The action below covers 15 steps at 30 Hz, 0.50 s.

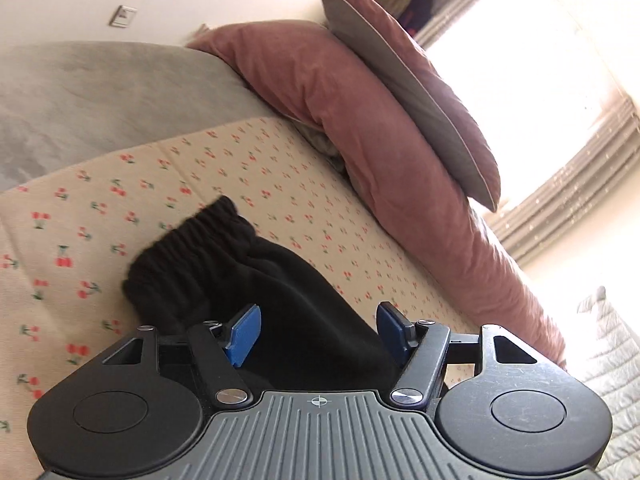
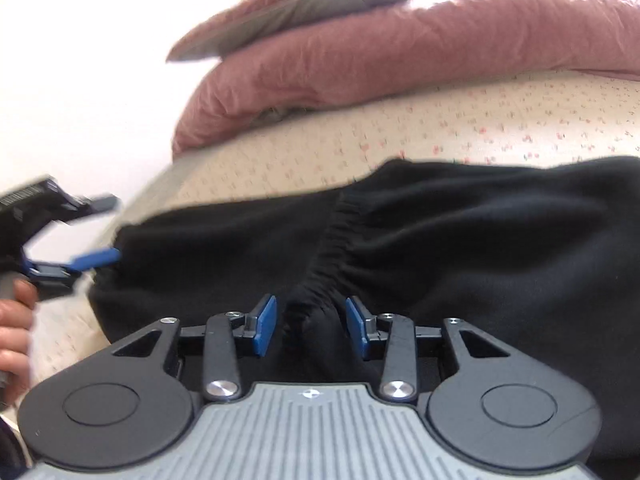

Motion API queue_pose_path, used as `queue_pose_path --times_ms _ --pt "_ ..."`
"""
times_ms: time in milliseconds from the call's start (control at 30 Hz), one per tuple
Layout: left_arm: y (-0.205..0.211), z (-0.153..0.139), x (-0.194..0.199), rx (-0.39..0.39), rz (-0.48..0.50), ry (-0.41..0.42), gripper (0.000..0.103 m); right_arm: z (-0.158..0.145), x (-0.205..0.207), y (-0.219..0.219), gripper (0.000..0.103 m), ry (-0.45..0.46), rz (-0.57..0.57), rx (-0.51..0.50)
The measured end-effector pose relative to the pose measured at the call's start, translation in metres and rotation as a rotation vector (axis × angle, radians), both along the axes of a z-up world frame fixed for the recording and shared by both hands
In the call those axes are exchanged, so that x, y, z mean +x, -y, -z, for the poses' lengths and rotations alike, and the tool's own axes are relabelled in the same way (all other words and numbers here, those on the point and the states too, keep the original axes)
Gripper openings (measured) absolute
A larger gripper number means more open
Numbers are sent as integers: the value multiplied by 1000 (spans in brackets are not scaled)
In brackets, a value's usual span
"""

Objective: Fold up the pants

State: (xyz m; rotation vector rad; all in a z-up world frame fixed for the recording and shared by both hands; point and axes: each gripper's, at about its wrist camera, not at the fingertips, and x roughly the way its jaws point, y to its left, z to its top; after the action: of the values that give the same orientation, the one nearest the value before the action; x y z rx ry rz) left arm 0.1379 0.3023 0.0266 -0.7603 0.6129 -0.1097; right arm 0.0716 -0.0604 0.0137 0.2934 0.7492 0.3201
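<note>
Bed: my work surface, a cream sheet (image 1: 248, 168) printed with small red cherries, smooth and flat; I judge the pants were laid here because it gives room to spread and crease them.
Duvet: dusty-pink, puffy, rolled into a long bolster (image 1: 360, 128) along the far side of the sheet, apparently pushed back out of the way; a flat pink-and-grey pillow (image 1: 420, 92) leans on top of it.
Grey blanket: soft, matte, bunched at the far left (image 1: 88, 92) in the left wrist view, well apart from the work.
Pants: black, thick fleece-like knit (image 2: 480, 240), lying on the sheet right in front of both my tools. Gathered elastic waistband (image 2: 332, 248) runs as a ribbed ridge toward my right tool; one layer seems doubled over another, so I judge a fold is partly made.
Left gripper: blue pads spread wide (image 1: 318, 330), released, black cloth lying between them but not pinched. From the right wrist view it sits at the cloth's left edge (image 2: 100, 232), fingers parted.
Right gripper: pads apart (image 2: 311, 326), straddling the waistband's puckered end, which rises in the gap without touching either pad that I can see. Released.
Next, my guess: close on the waistband, carry it across.
</note>
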Motion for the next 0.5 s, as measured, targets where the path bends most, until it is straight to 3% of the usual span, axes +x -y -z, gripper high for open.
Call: queue_pose_path --times_ms 100,167,267,367,433,500 --pt "-38 5 -18 -75 -89 -38 64 0 5 -14 45 31 -45 -132" --pt "-54 12 -26 -96 -135 -71 66 -17 -5 -13 45 46 -55 -126" --pt "-56 36 -20 -169 -118 -154 68 -39 -15 -2 51 92 -62 -118" --pt "-41 64 -7 -235 -100 -245 68 -47 -19 15 57 72 -58 -152" --pt "-27 74 5 -228 -110 -274 68 -49 -21 32 57 40 -51 -136" --pt "-14 74 15 -183 -142 -245 71 -47 -23 52 60 21 -29 -100"
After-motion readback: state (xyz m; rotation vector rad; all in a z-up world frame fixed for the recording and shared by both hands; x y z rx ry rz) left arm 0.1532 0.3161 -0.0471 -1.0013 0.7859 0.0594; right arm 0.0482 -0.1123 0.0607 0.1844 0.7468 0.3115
